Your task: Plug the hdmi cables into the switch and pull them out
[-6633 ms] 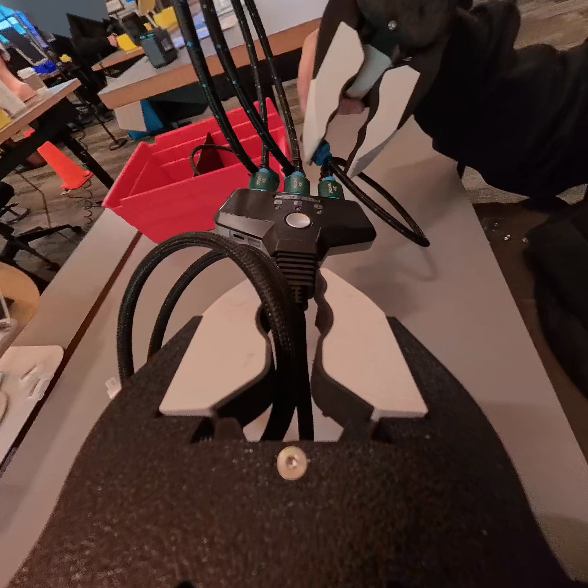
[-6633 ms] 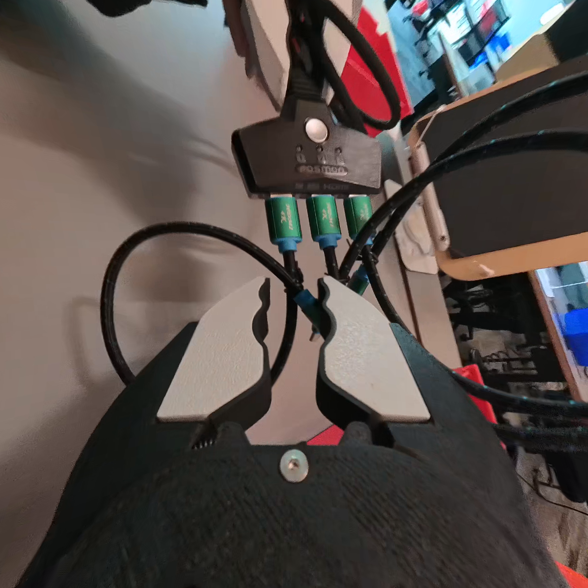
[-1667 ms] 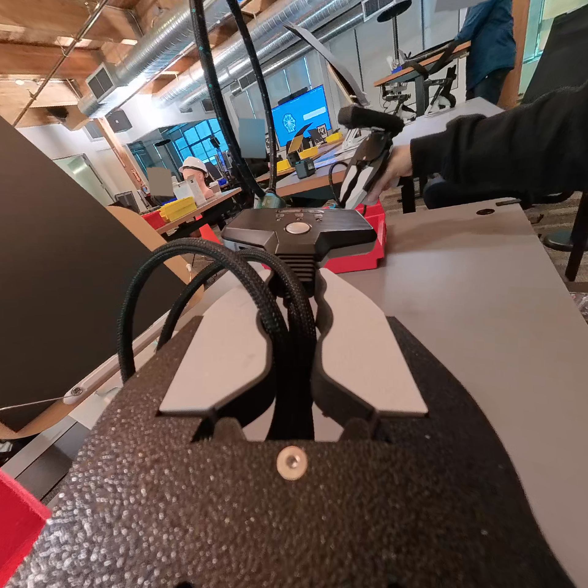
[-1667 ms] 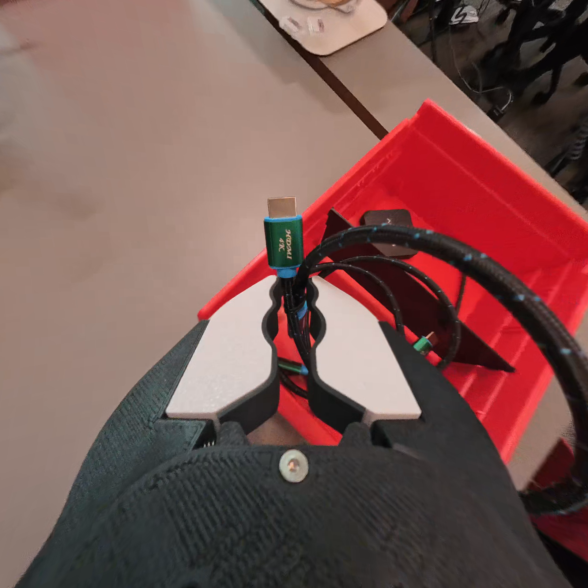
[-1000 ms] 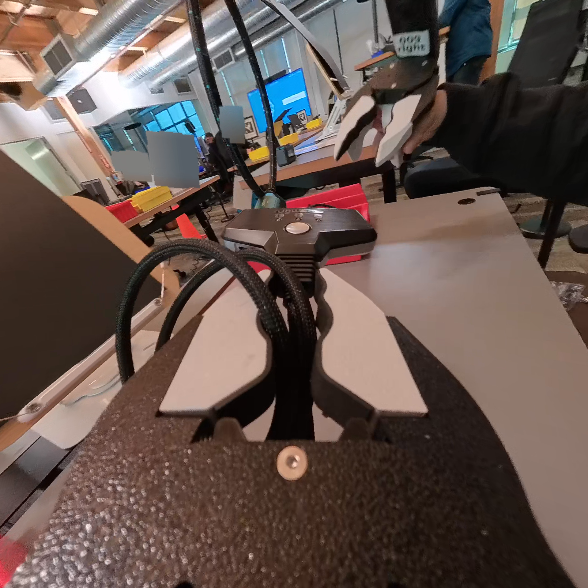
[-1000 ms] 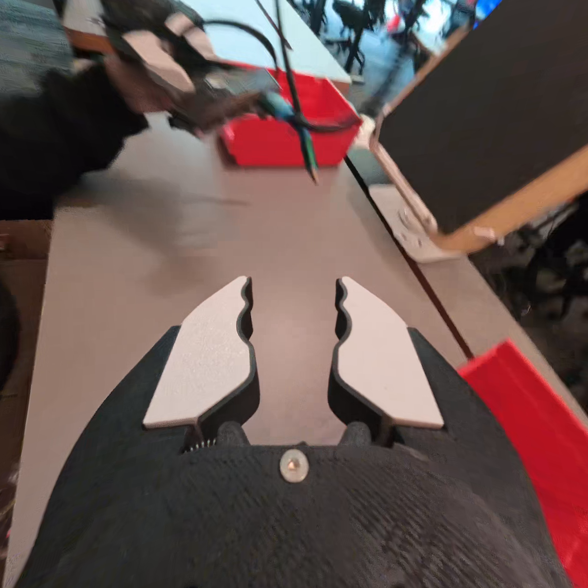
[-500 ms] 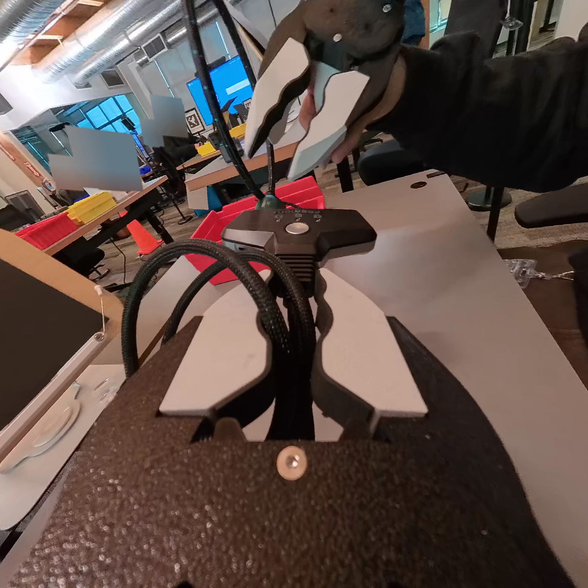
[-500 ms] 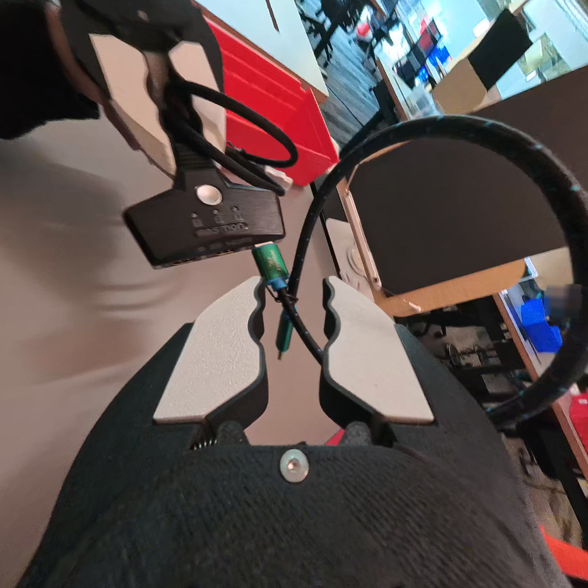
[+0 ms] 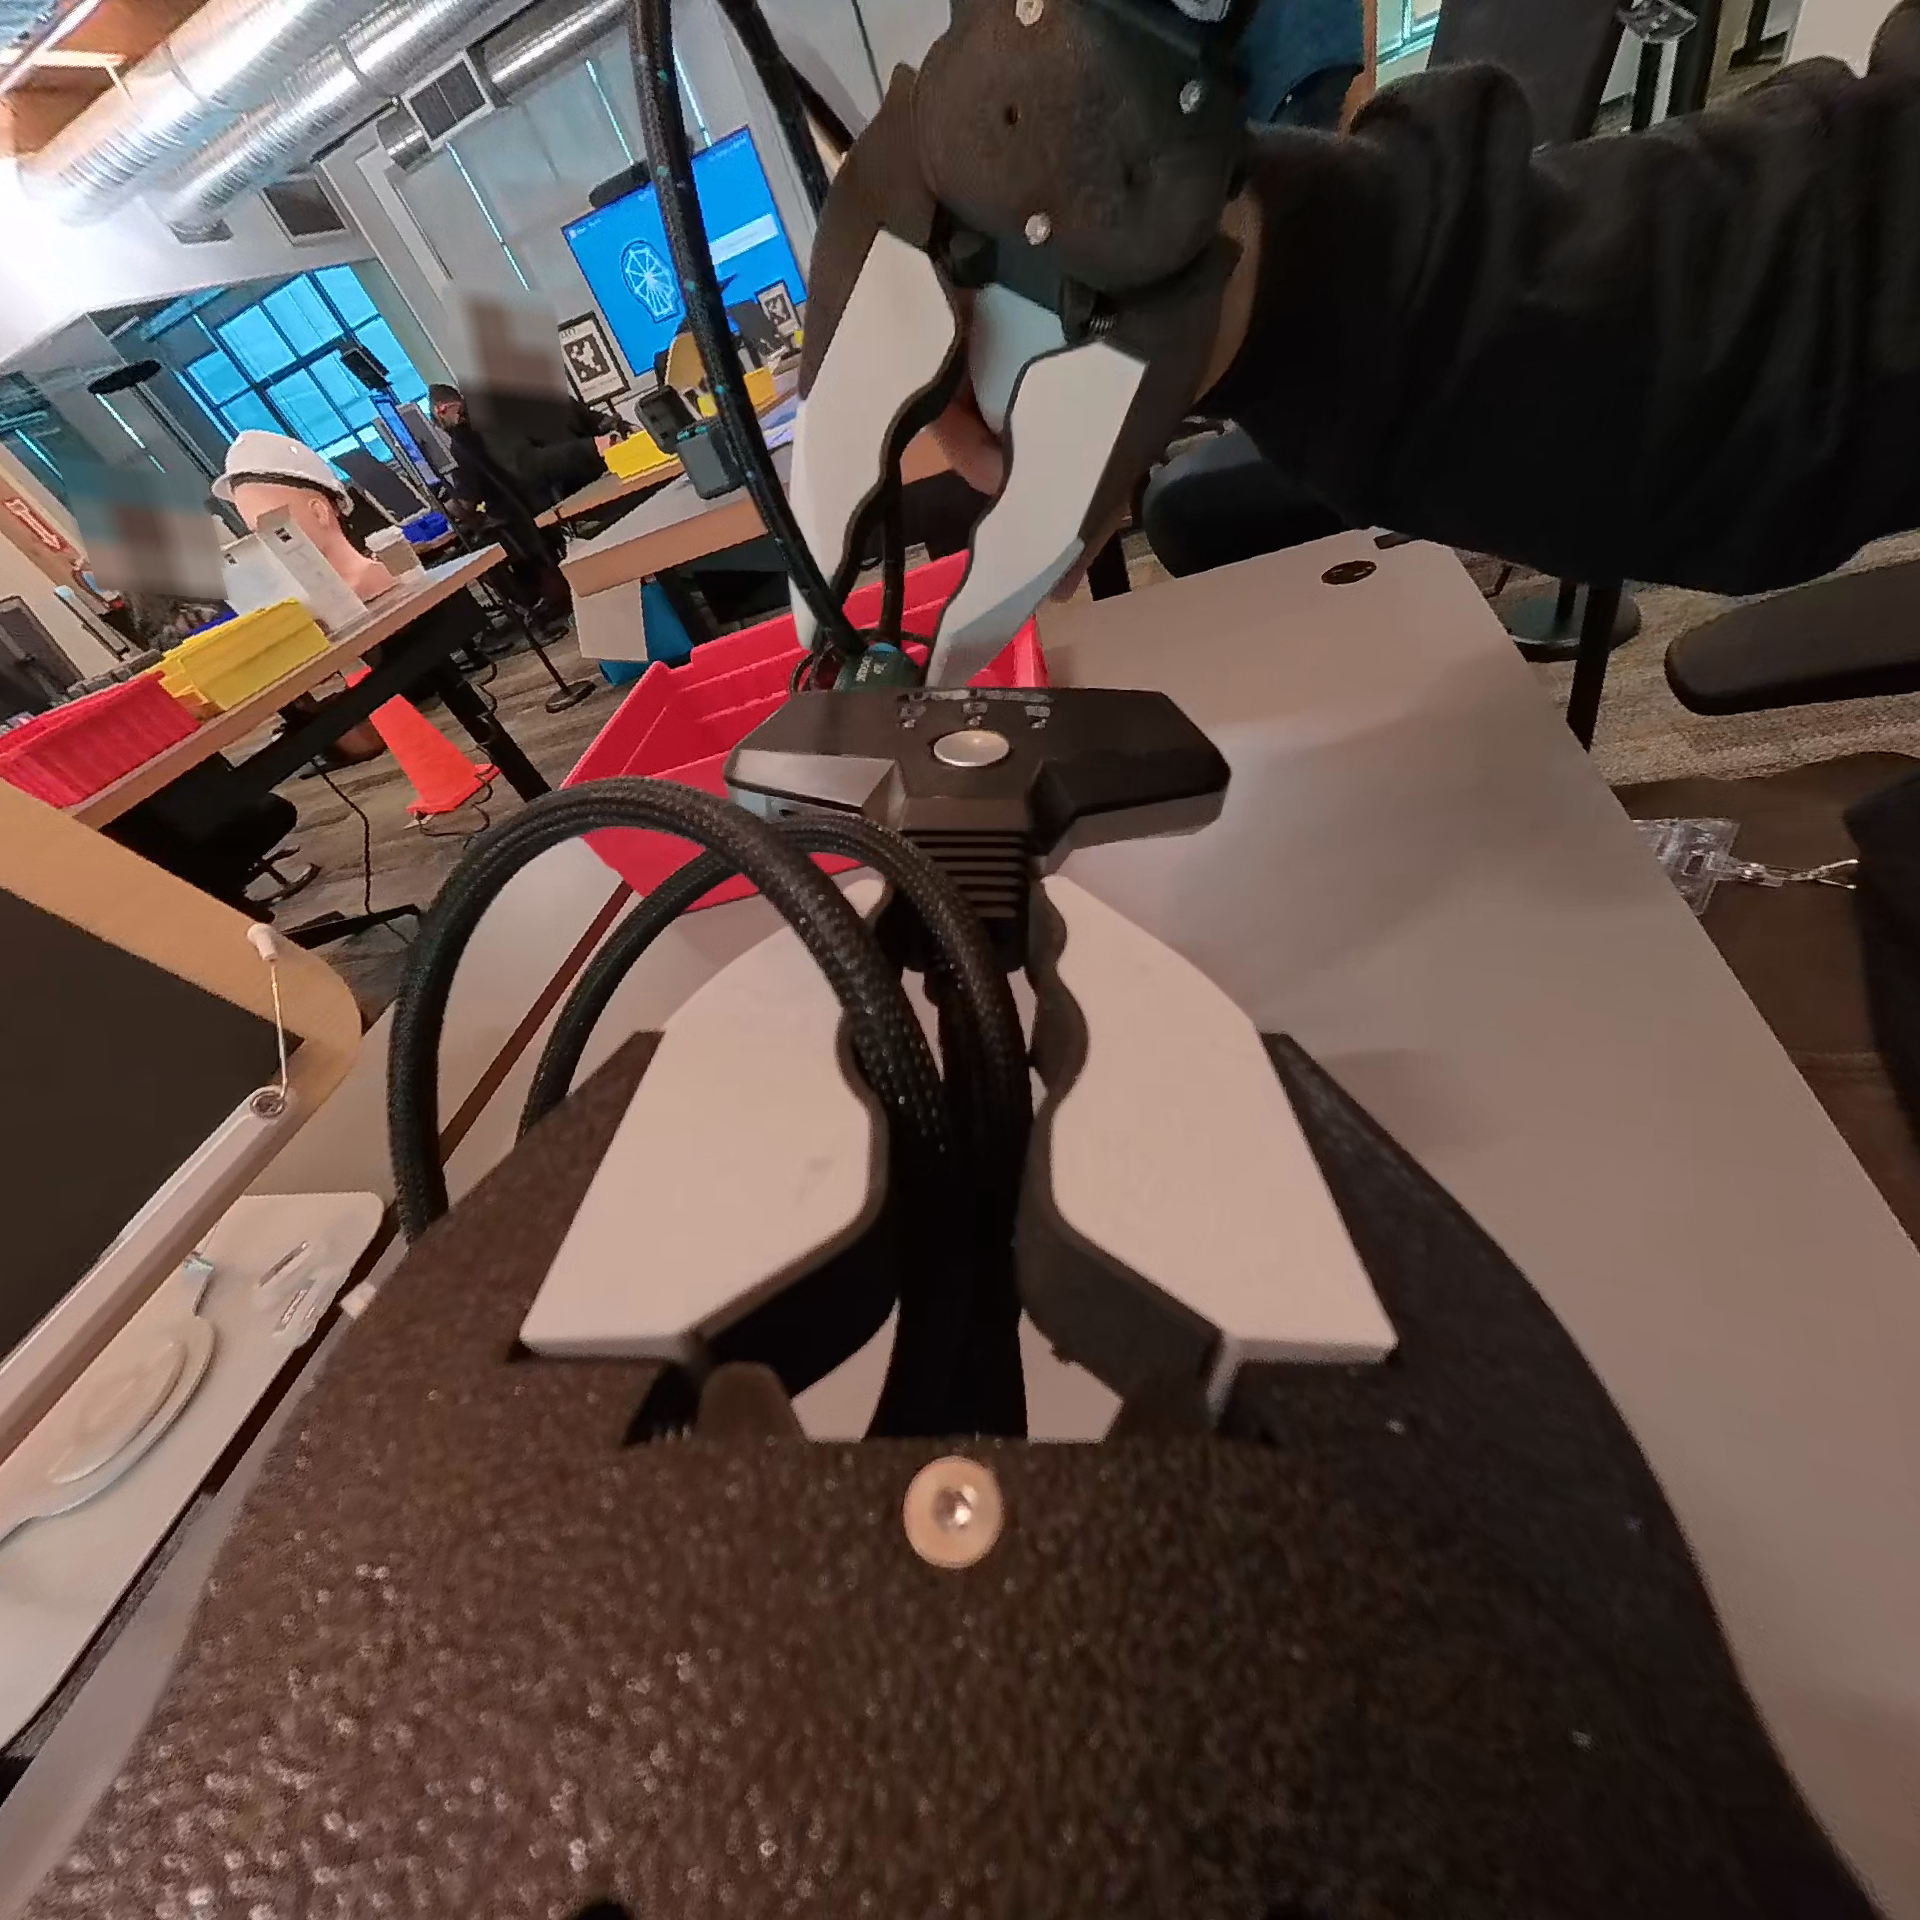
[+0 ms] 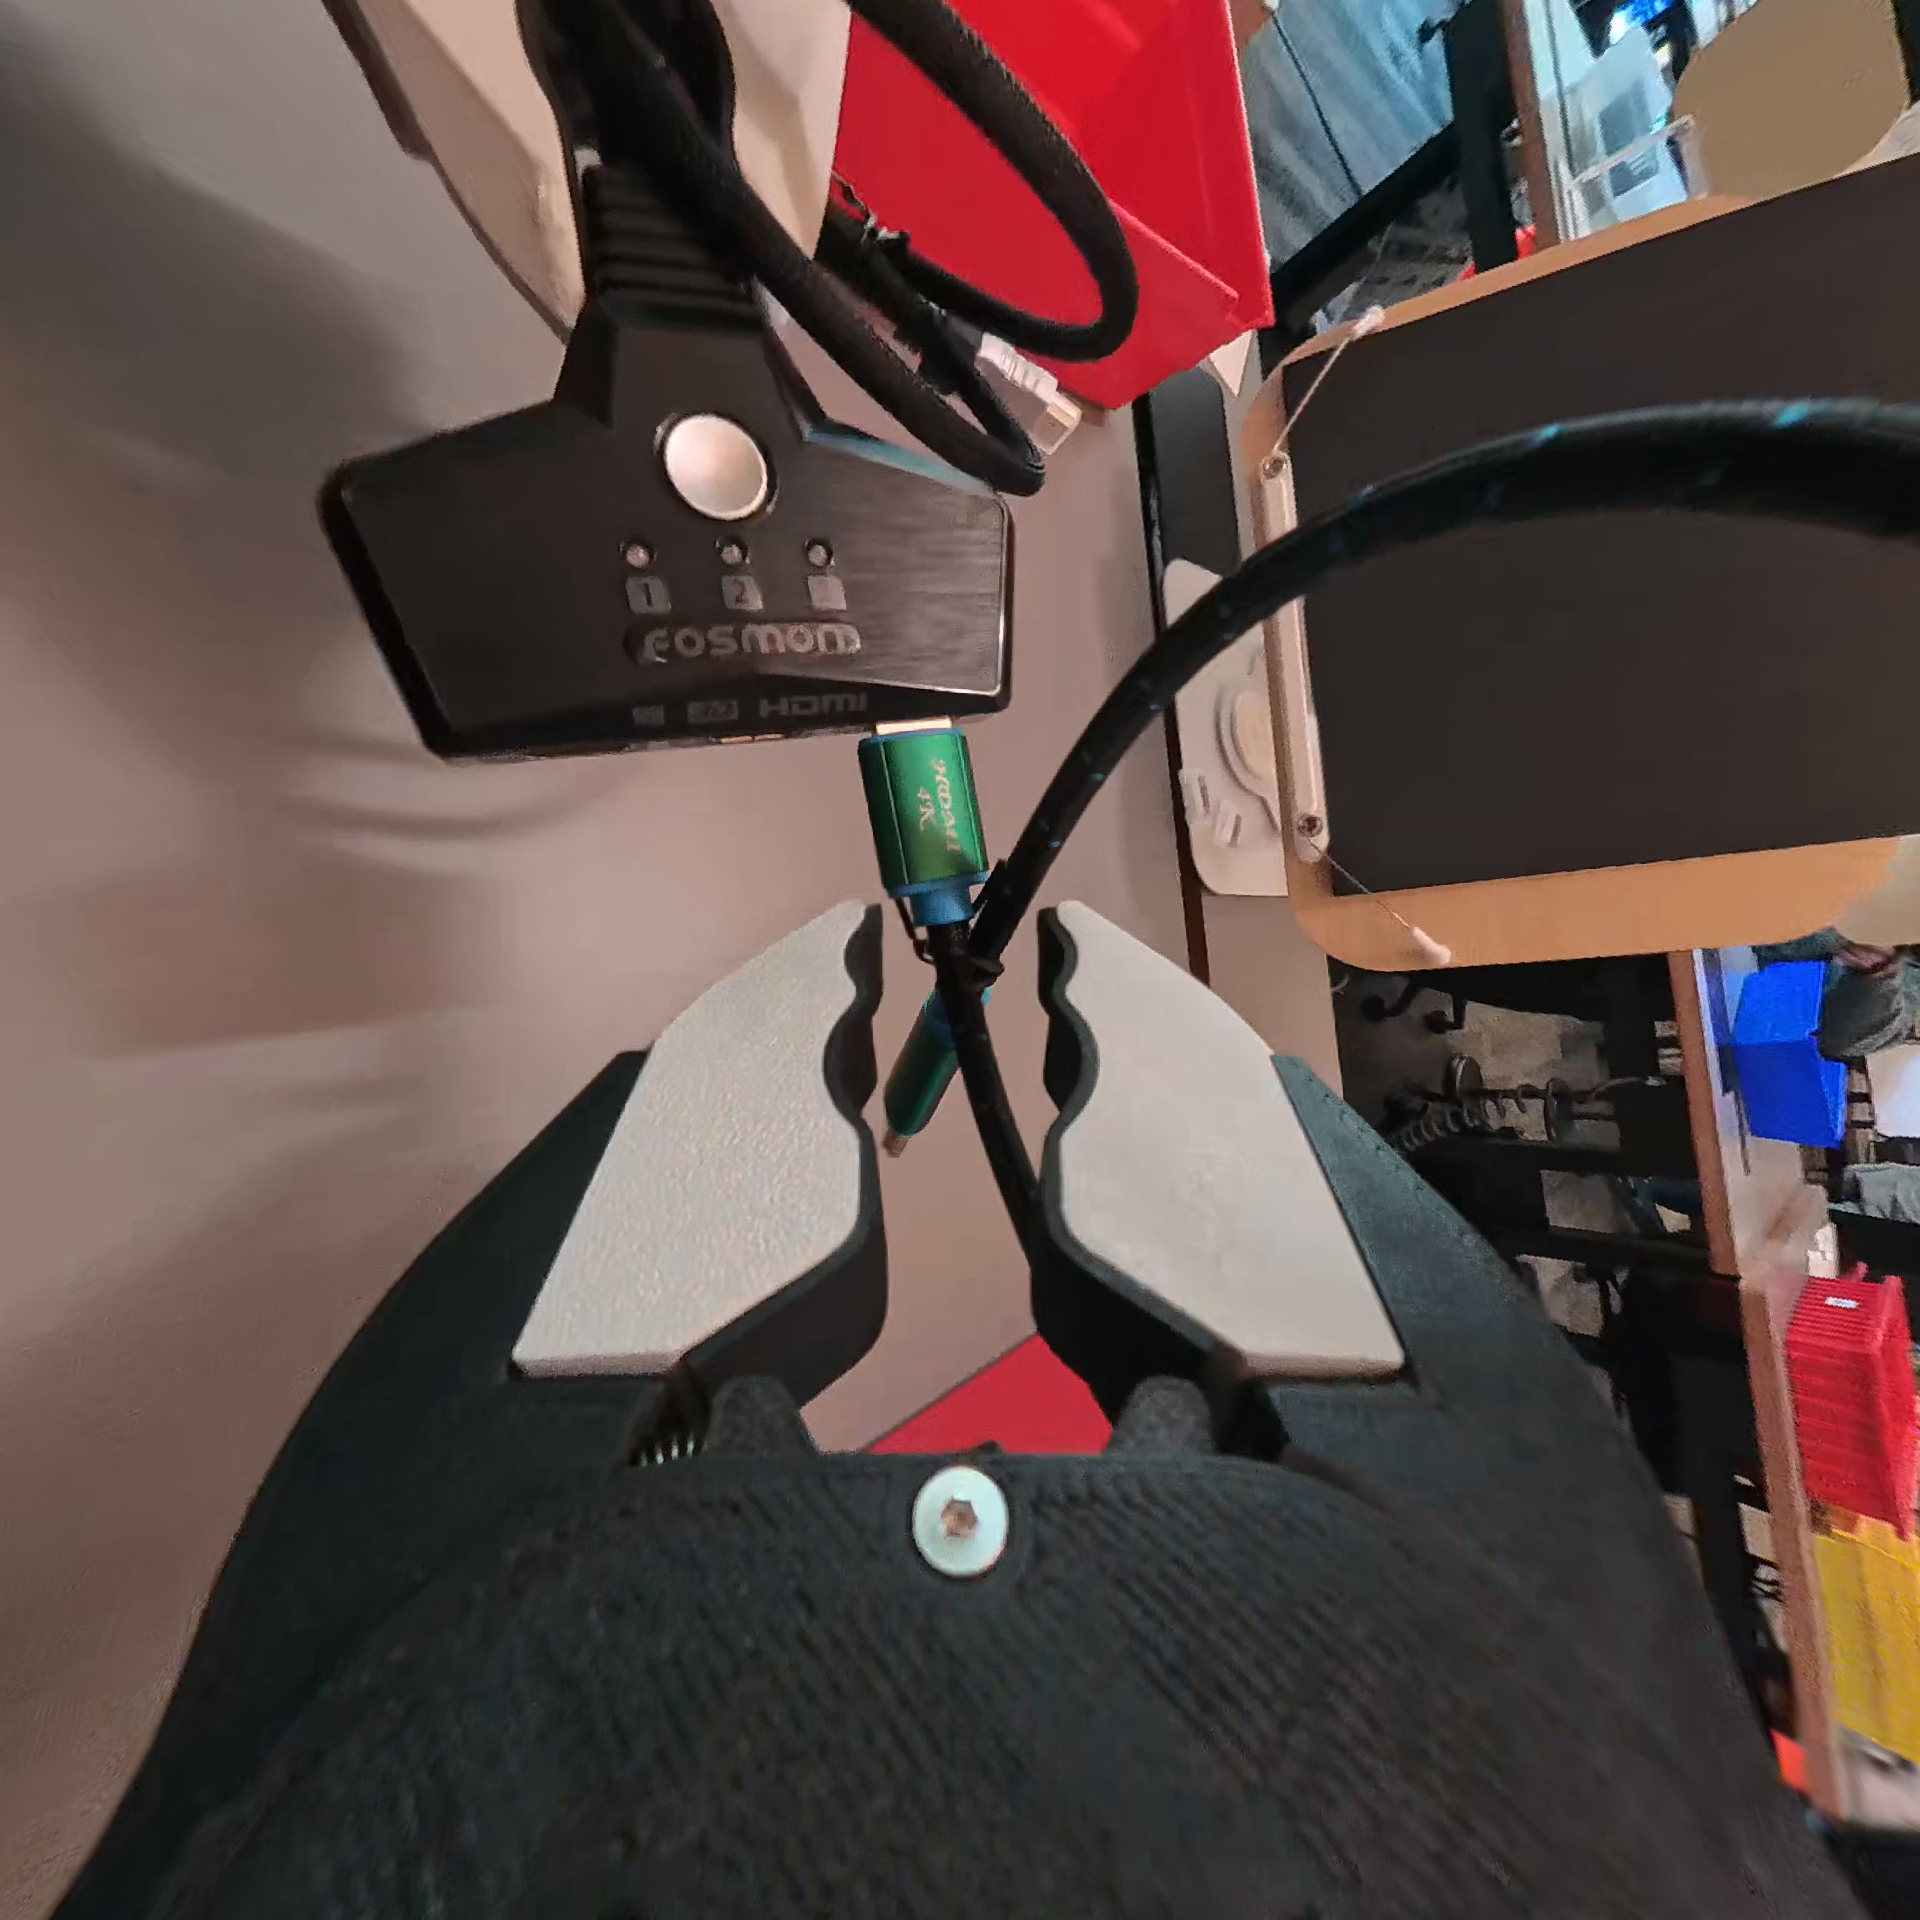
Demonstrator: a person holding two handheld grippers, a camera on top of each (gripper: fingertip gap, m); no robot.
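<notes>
My left gripper (image 9: 971, 935) is shut on the ribbed neck of the black HDMI switch (image 9: 977, 758) and holds it above the grey table (image 9: 1455, 935). The switch's own black braided lead (image 9: 582, 862) loops to the left. A green HDMI plug (image 10: 925, 821) sits in the switch's (image 10: 675, 603) right-hand port. My right gripper (image 10: 956, 920) is open, its fingertips on either side of the cable just behind that plug. A second green plug (image 10: 914, 1081) dangles between its fingers. In the left wrist view the right gripper (image 9: 878, 634) reaches down from above.
A red bin (image 9: 707, 717) stands on the table behind the switch. A black panel with a wooden edge (image 10: 1610, 571) stands beside the table. The dark braided HDMI cable (image 10: 1143, 675) arcs up to the right. Other tables and bins are farther off.
My right gripper has moved in to the switch until its fingers straddle the cable behind the plugged-in green plug. My left gripper keeps hold of the switch.
</notes>
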